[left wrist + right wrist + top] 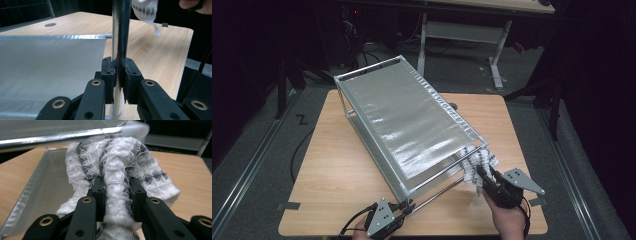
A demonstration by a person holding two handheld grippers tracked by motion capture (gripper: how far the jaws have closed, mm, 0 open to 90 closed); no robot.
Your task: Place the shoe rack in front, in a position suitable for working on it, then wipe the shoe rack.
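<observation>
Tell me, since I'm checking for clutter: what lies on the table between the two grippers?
In the high view, the rack's thin metal rod crosses bare tabletop between the left gripper and the right gripper, which holds the white cloth.

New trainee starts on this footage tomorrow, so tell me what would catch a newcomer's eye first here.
The big silver rack with its shiny fabric shelf lies diagonally across the middle of the wooden table. At its near right corner, the right gripper pinches a fluffy white cloth with dark zigzag stripes. At the near edge, the left gripper is clamped on one chrome post of the rack.
</observation>
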